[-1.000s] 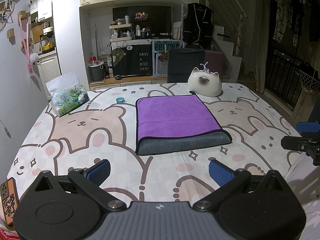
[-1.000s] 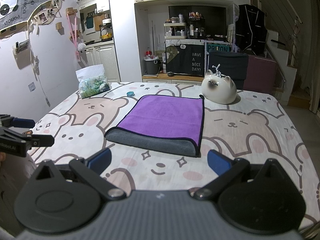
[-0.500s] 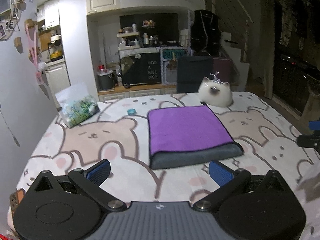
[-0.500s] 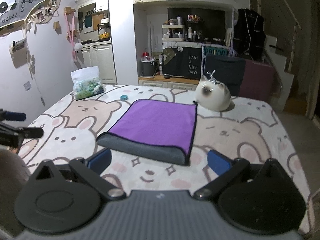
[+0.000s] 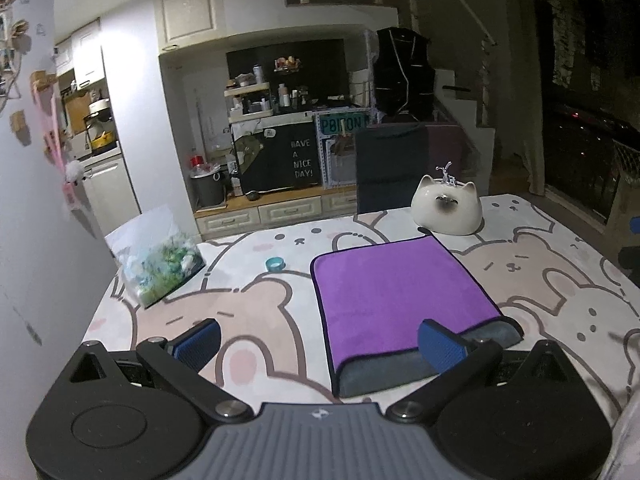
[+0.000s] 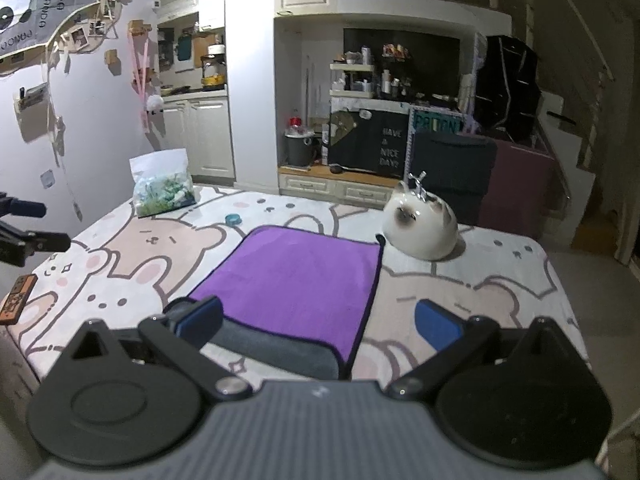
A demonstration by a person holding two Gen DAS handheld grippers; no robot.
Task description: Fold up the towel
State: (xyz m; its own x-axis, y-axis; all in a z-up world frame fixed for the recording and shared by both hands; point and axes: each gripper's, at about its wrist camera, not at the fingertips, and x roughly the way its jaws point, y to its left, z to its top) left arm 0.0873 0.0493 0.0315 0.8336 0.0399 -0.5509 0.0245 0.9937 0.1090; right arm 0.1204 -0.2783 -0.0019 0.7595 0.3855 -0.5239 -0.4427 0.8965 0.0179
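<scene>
A purple towel (image 5: 394, 294) with a grey underside lies folded flat on the bear-print tablecloth (image 5: 248, 308), its grey folded edge nearest me. It also shows in the right wrist view (image 6: 296, 280). My left gripper (image 5: 318, 344) is open and empty, held above the table at the towel's near left side. My right gripper (image 6: 318, 322) is open and empty, above the towel's near edge. The left gripper shows at the left edge of the right wrist view (image 6: 24, 228).
A white cat-shaped ceramic (image 5: 447, 210) stands just behind the towel. A bag of green and white items (image 5: 160, 266) and a small teal lid (image 5: 274, 264) lie at the back left. A small brown tile (image 6: 18, 298) lies near the left table edge.
Both grippers have lifted and tilted upward, so the table sits lower in both views. The towel has not moved. Both grippers stay open.
</scene>
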